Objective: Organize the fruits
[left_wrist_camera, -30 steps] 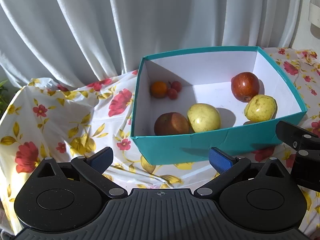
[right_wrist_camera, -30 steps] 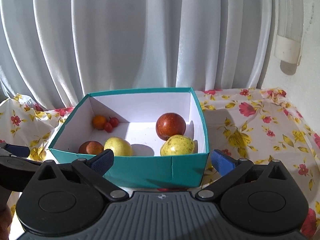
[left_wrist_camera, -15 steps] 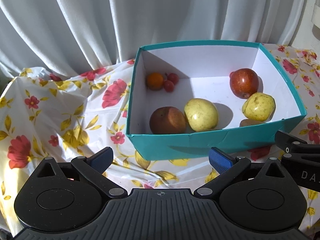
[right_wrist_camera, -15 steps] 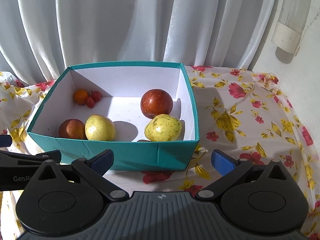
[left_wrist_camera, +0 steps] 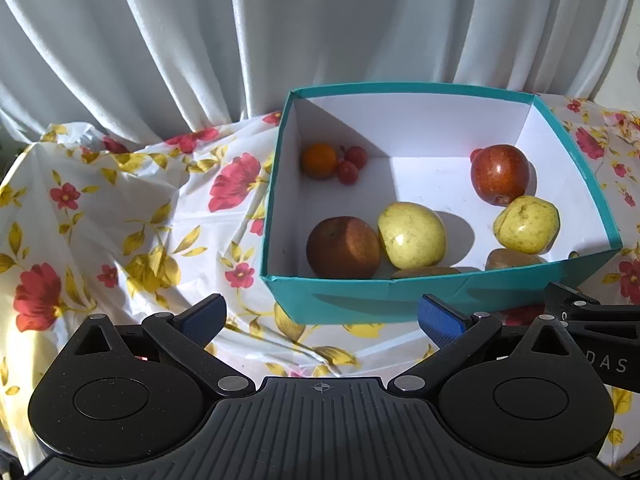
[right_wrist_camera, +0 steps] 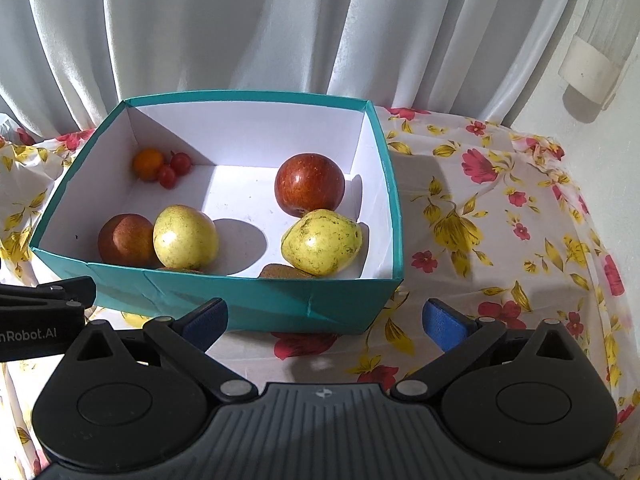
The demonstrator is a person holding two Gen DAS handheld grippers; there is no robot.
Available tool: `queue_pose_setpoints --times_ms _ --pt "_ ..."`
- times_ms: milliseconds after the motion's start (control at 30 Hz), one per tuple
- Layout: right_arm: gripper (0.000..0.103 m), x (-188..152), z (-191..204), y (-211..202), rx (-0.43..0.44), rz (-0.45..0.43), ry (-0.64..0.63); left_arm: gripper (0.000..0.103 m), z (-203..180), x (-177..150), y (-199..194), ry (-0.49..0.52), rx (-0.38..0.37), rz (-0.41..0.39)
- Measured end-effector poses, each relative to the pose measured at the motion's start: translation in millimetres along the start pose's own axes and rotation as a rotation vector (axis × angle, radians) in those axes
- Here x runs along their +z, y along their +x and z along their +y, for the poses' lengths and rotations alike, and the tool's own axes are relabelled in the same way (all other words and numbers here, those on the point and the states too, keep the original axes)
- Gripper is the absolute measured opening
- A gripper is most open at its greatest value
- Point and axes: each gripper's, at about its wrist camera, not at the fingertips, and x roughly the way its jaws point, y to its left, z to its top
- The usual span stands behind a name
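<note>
Both my tongs are spread wide and carry nothing: left tongs (left_wrist_camera: 320,318) and right tongs (right_wrist_camera: 326,320) hover just short of the near wall of the teal box (right_wrist_camera: 240,300), which sits on the surface under a floral tablecloth (right_wrist_camera: 480,220). All the fruit is inside the box. Red apple (right_wrist_camera: 310,190) sits toward the back right, touching a yellow pear-like fruit (right_wrist_camera: 322,242) in front of it. On the left a second yellow fruit (right_wrist_camera: 185,236) leans against a dull reddish-brown apple (right_wrist_camera: 124,240). Far left corner holds a small orange tomato (right_wrist_camera: 148,164) with two red cherry tomatoes (right_wrist_camera: 174,170) touching it. Two brown kiwi-looking fruits (right_wrist_camera: 280,272) peek over the near wall, mostly hidden. My read: apples and yellow fruits are firm, fairly heavy, round and glossy, so they can roll or slip; I'd take them across the widest middle from above with moderate squeeze. The small tomatoes are light, soft-skinned and easy to crush, so a gentle pinch, one at a time. The box looks like thin card, light, likely to slide if I bump the wall. White curtain (right_wrist_camera: 240,20) hangs behind.
</note>
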Motion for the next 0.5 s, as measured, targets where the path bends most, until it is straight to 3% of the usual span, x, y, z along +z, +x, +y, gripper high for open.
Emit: queue_pose_setpoints --times_ms 500 --pt "0.103 -0.1 -0.5 1.0 0.001 0.007 0.007 0.103 -2.4 -0.5 0.5 0.003 0.007 0.008"
